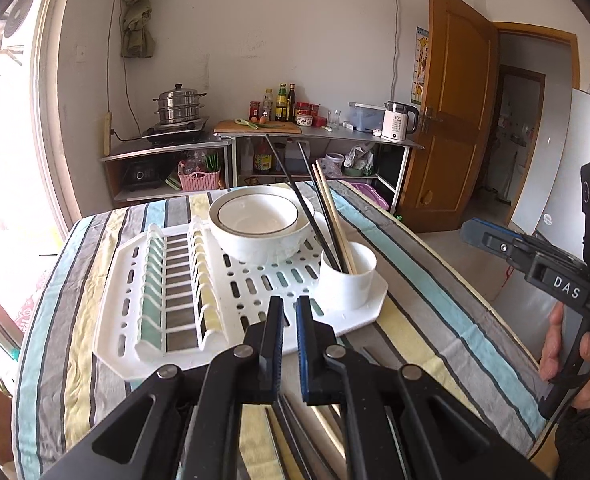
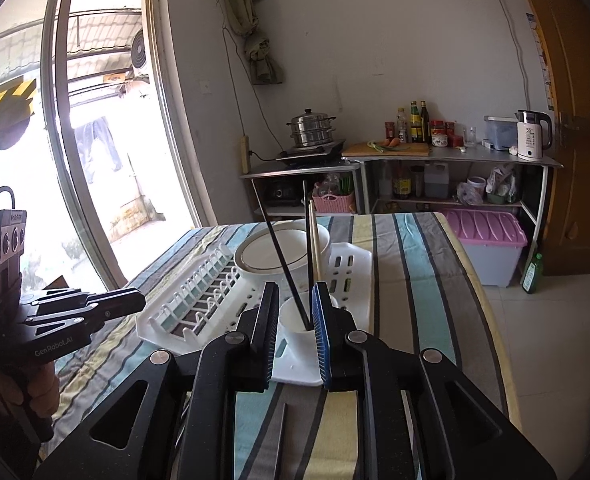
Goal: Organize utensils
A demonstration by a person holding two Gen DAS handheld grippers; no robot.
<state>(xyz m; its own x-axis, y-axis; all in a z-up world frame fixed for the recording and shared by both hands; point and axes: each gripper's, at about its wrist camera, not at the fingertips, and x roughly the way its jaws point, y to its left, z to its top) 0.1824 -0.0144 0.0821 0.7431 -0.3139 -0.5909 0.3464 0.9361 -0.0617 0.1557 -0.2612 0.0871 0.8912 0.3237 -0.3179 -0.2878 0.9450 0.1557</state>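
A white dish rack (image 1: 175, 280) lies on the striped tablecloth (image 1: 435, 280). Stacked white bowls (image 1: 255, 224) sit on it, and a white cup (image 1: 347, 276) at its right corner holds several black and wooden chopsticks (image 1: 327, 216). My left gripper (image 1: 290, 308) hovers at the rack's near edge, shut and empty. Loose chopsticks (image 1: 295, 420) lie on the cloth beneath it. My right gripper (image 2: 295, 292) is just short of the cup (image 2: 295, 316), its jaws a little apart with nothing between them. Each gripper also shows in the other's view: right gripper (image 1: 475, 232), left gripper (image 2: 135, 300).
Behind the table, metal counters carry a steamer pot (image 1: 179, 104), bottles (image 1: 283, 100) and a kettle (image 1: 399, 120). A wooden door (image 1: 451, 112) stands open at the right. A pink-lidded bin (image 2: 487, 240) sits on the floor. A large window (image 2: 107, 120) is at the left.
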